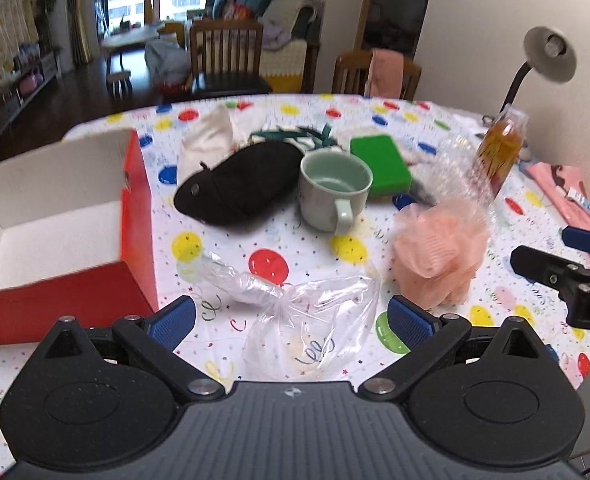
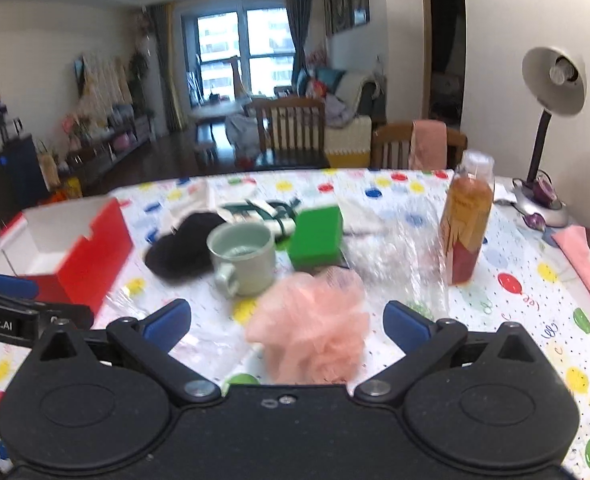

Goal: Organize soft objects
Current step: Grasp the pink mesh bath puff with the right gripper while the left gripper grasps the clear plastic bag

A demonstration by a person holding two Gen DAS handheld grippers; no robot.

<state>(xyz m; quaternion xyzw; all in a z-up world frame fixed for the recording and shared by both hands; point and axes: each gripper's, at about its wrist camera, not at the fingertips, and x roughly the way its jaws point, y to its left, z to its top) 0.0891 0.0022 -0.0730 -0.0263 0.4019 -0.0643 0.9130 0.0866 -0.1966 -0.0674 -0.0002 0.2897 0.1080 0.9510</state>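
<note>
"Robot.AI" reads on the side of my left gripper [image 2: 13, 286], seen from the right wrist. The peach mesh bath pouf [image 2: 315, 328], frilly and soft, sits on the balloon-print counter [image 2: 535, 300] between my right gripper's [image 2: 287, 324] spread, empty fingers. My left gripper [image 1: 291, 318] is also apart, over a clear plastic bag [image 1: 311, 328]. A green mug [image 1: 333, 190], black cap [image 1: 239, 184], green sponge [image 1: 379, 162] and amber bottle [image 2: 465, 224] crowd behind; a red box [image 1: 61, 216] stands open at left.

Non-task clutter on the balloon-print worktop [image 1: 507, 300]

We see a pale green mug [image 1: 334, 193] upright mid-worktop, an amber bottle [image 2: 465, 232] standing right, a desk lamp [image 2: 551, 92] at the far right corner, and two wooden chairs [image 1: 226, 54] beyond the far edge.
</note>
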